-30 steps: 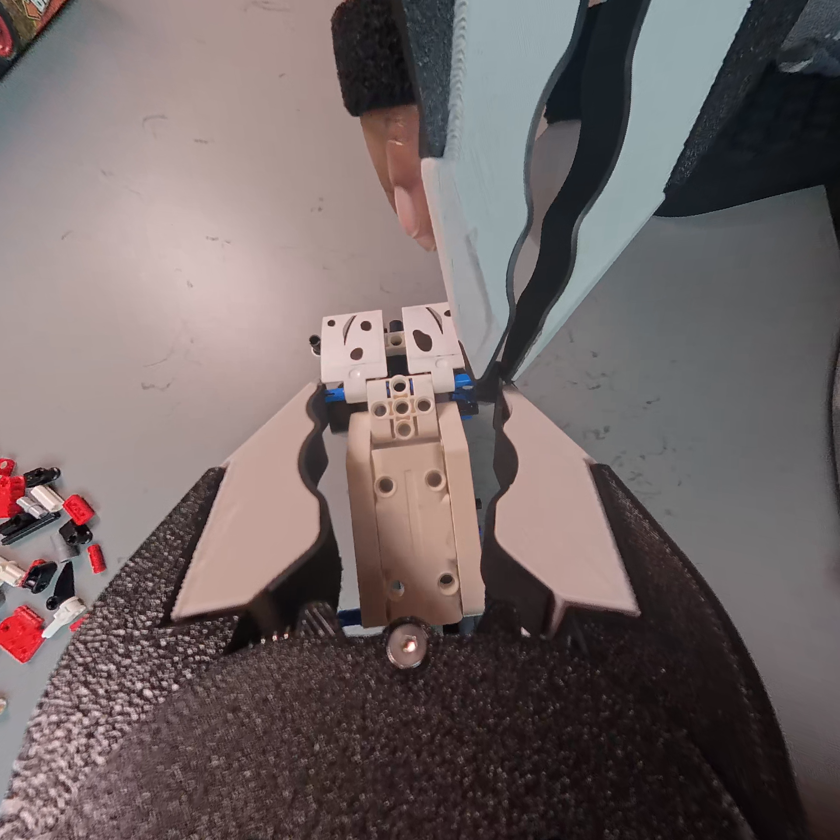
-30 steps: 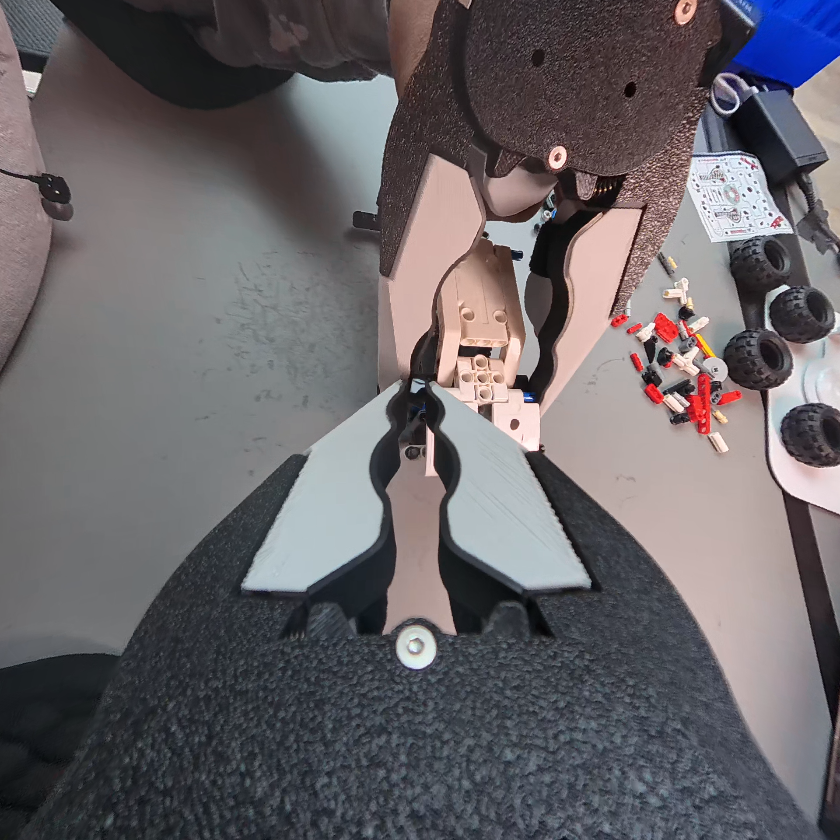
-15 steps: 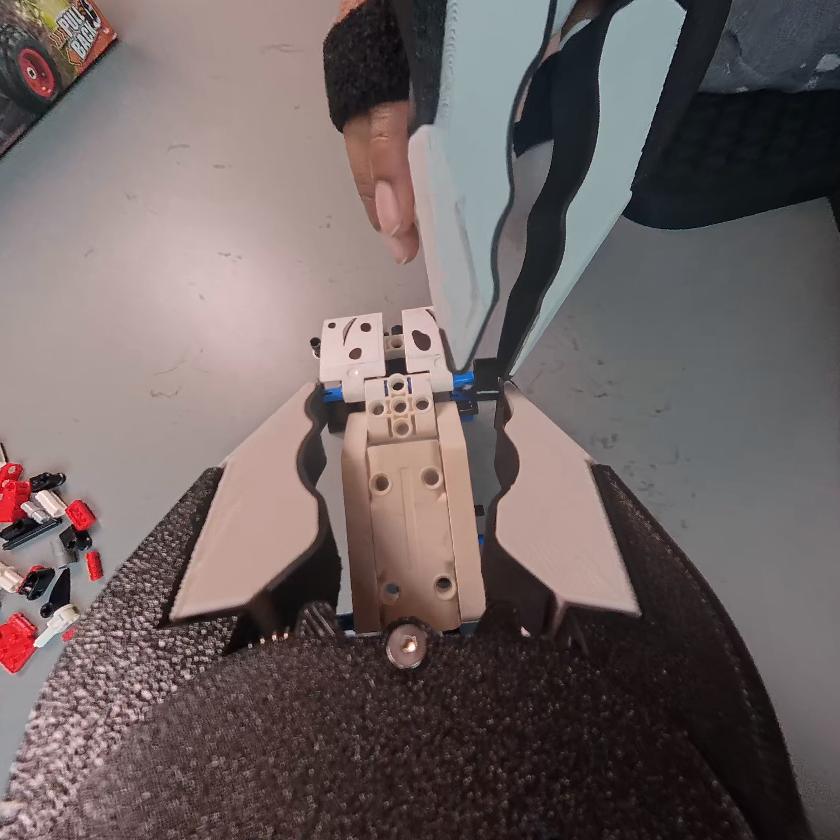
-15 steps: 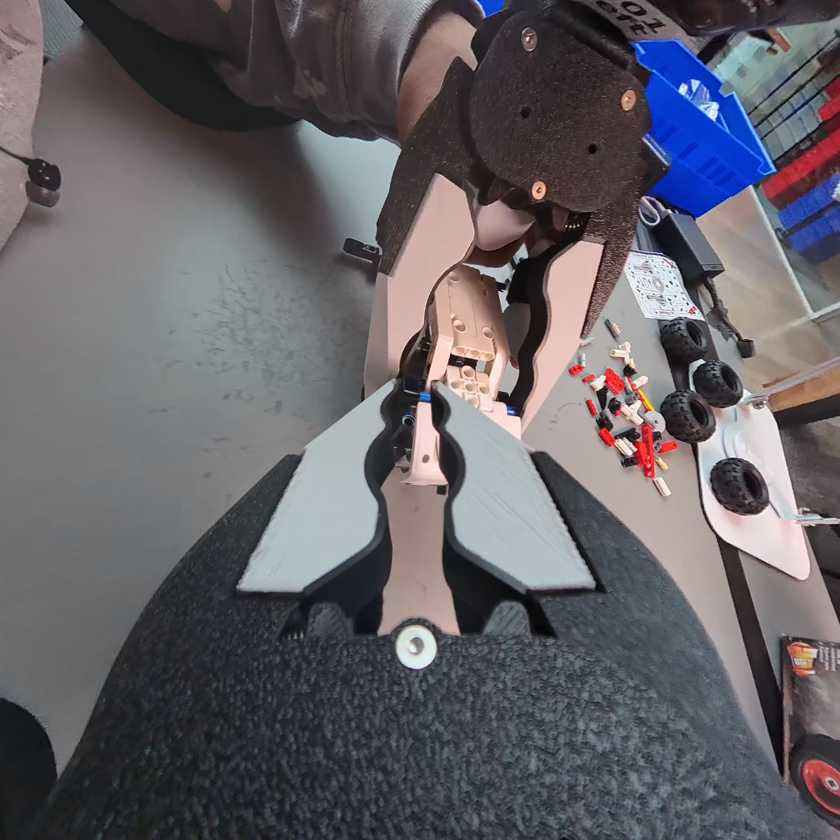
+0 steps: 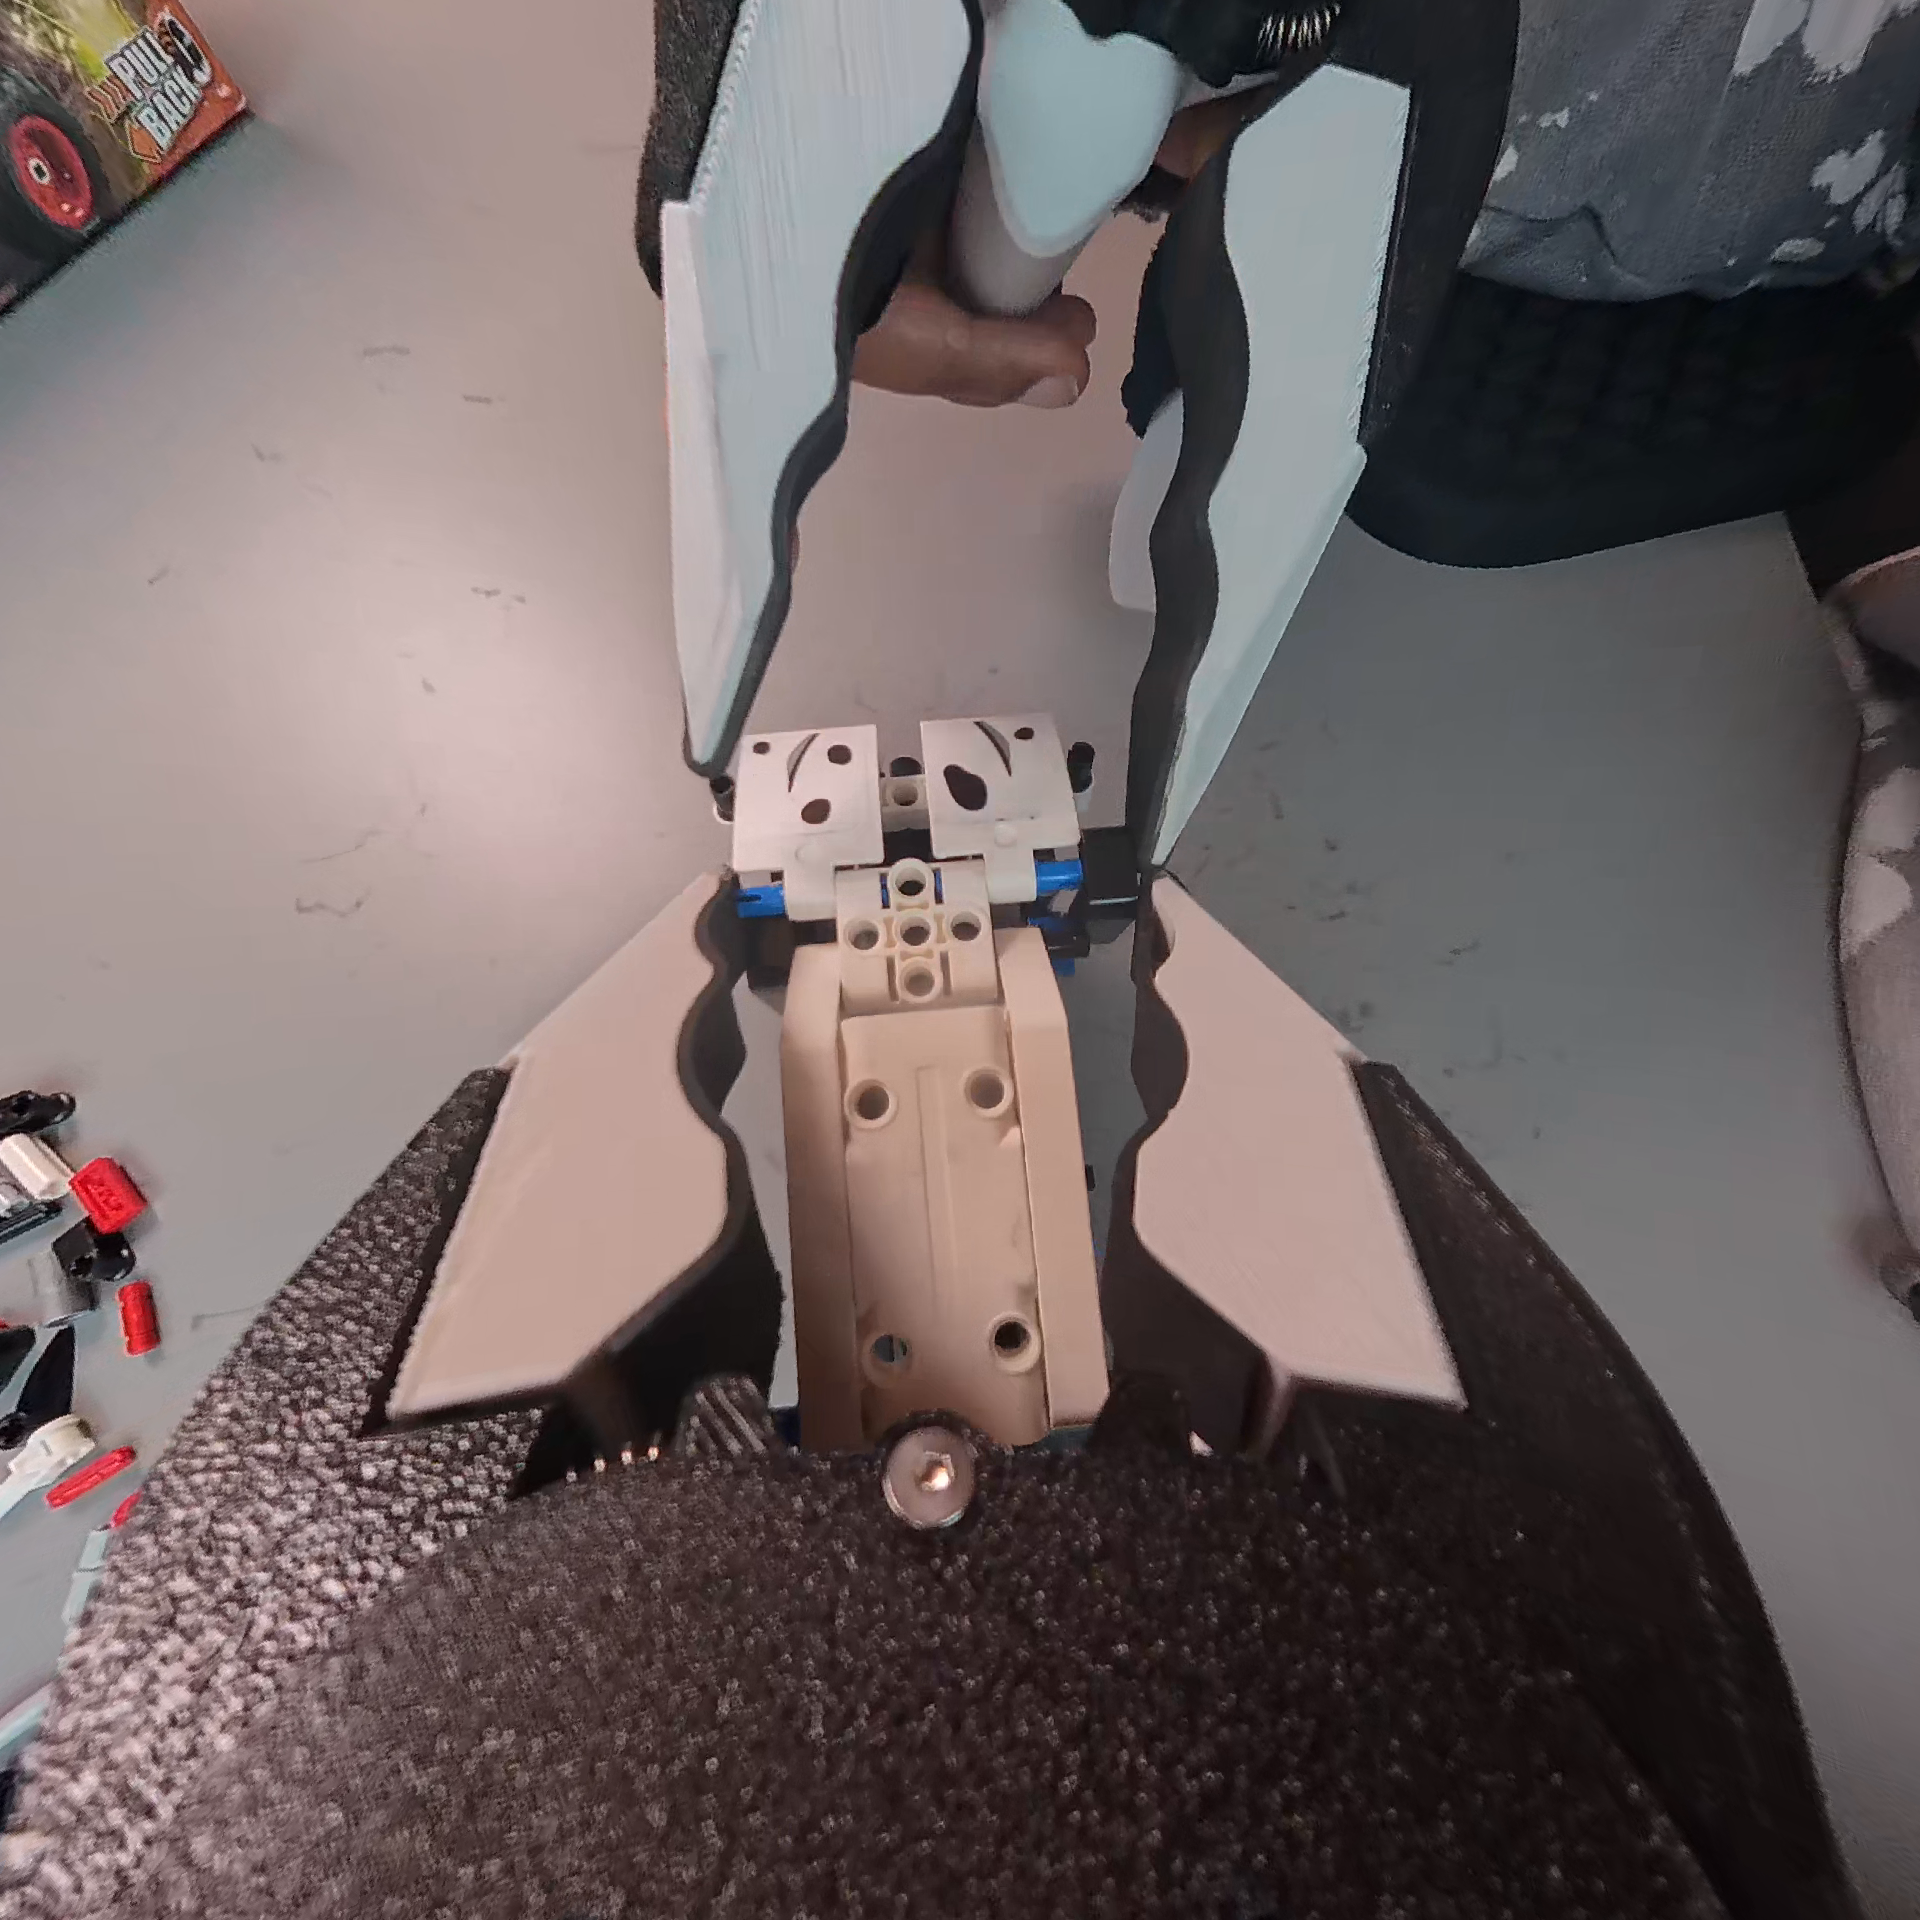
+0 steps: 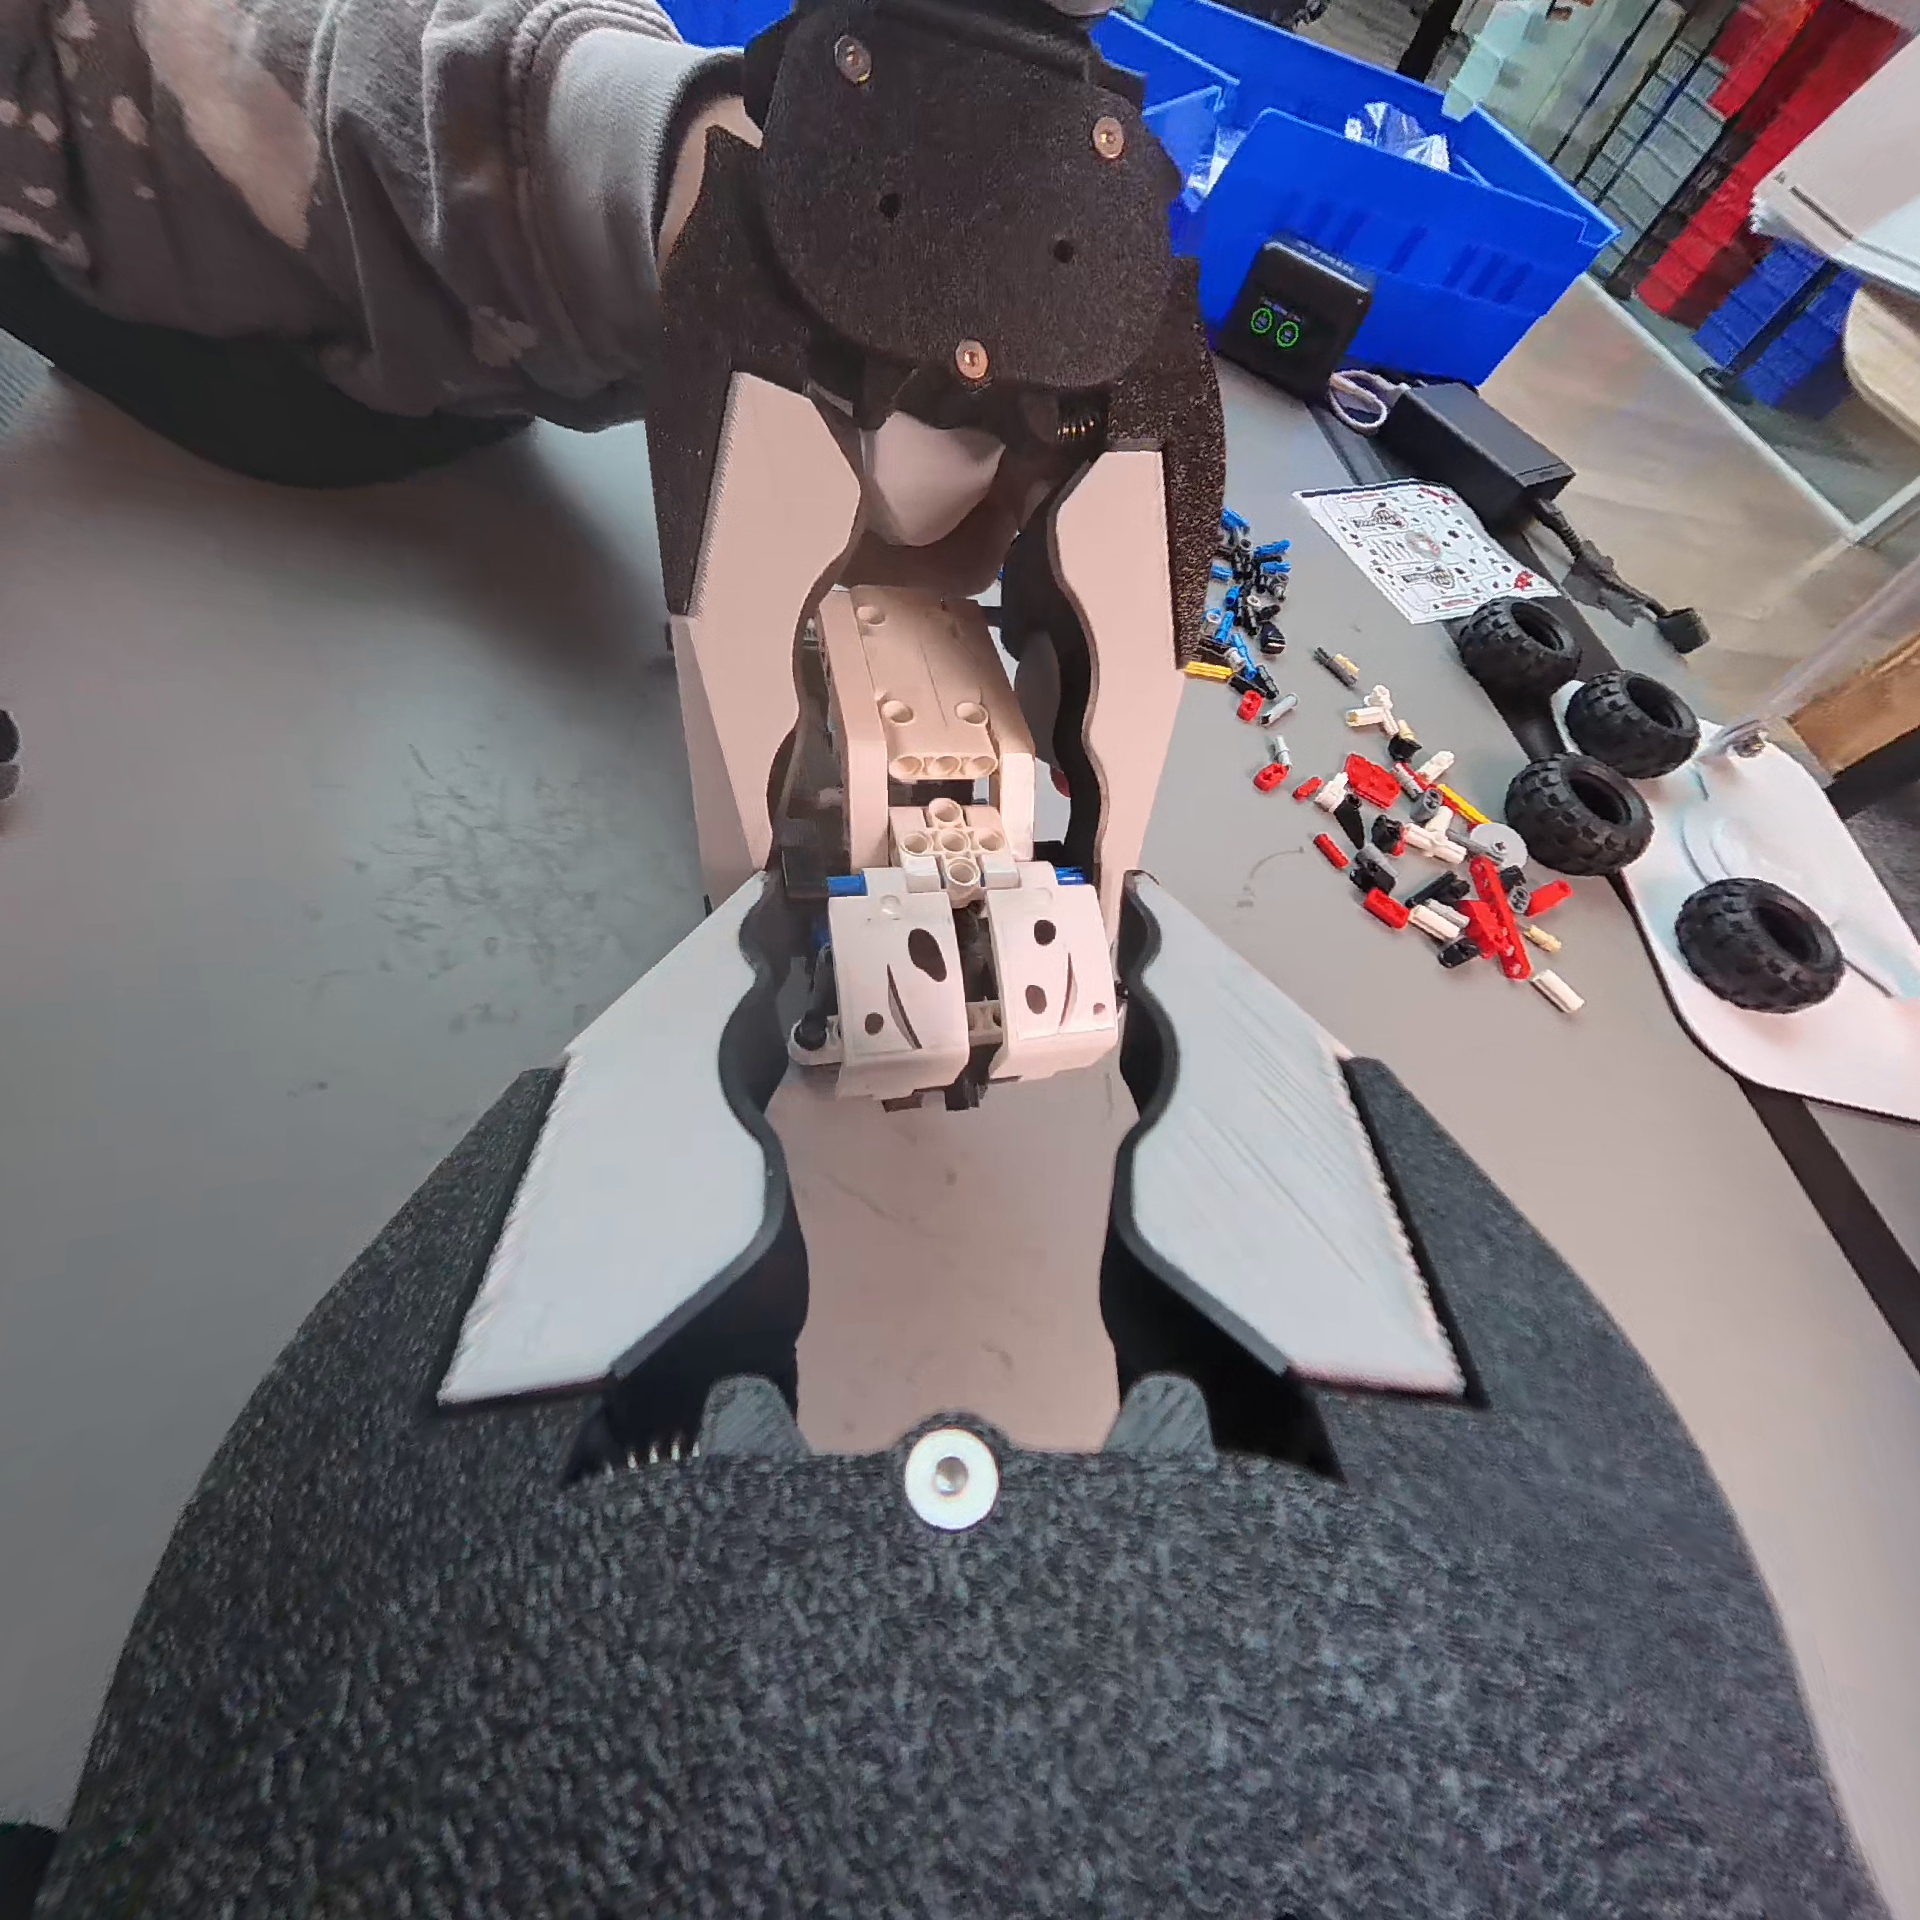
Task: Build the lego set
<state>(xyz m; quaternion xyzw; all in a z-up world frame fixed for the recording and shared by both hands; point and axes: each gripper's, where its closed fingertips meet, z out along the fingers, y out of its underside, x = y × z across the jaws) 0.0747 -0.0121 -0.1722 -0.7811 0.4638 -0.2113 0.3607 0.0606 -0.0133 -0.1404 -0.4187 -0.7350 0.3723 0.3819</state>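
You're between steps, with the half-built model held off the tabletop (image 6: 312,935).

Your left gripper (image 5: 925,1049) has its jaws closed on the model (image 5: 935,1174), a beige block with two spotted white panels and blue pins at 12 o'clock. Your right gripper (image 6: 940,997) has its jaws spread wide around that front end, empty. Next you likely need a part from the loose pieces (image 6: 1423,842) at 2 o'clock near the tyres (image 6: 1579,810); keep the left grip steady.
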